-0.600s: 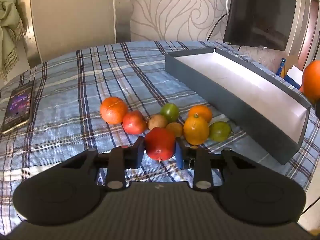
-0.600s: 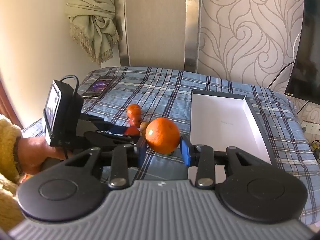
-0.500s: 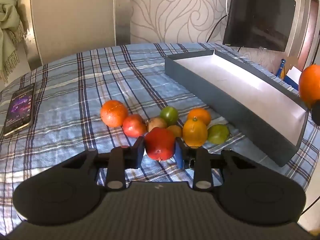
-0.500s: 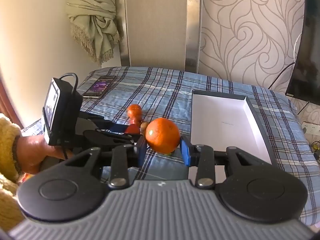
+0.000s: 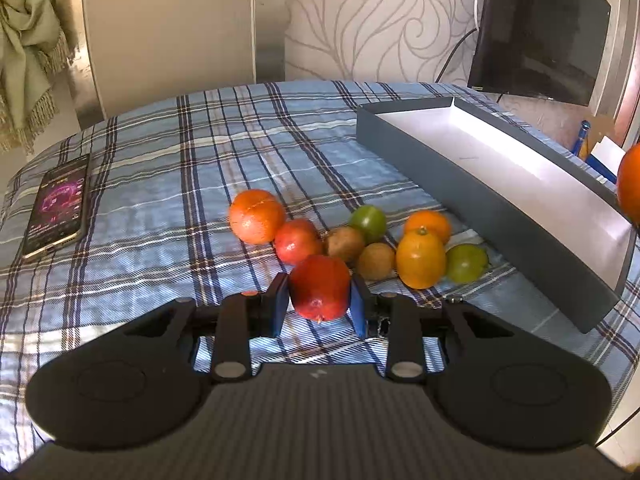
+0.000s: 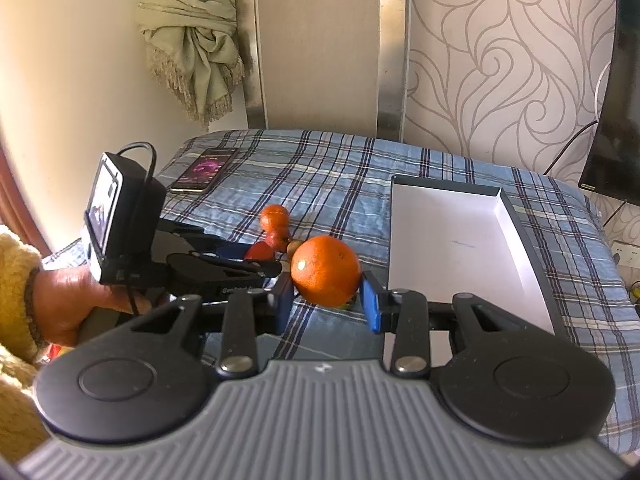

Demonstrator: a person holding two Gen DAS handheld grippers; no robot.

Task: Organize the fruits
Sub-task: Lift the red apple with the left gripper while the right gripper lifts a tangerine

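One red fruit [image 5: 319,293] clamped in left gripper [image 5: 319,304]; one orange [image 6: 325,276] clamped in right gripper [image 6: 326,298], both above plaid bedspread [image 5: 160,200]. Eight loose fruits [image 5: 360,240] clustered beside one grey box [image 5: 480,200]. One phone [image 5: 56,206] far left.

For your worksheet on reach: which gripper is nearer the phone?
Left. The left gripper sits on the phone's side of the fruit; the right gripper is by the box.
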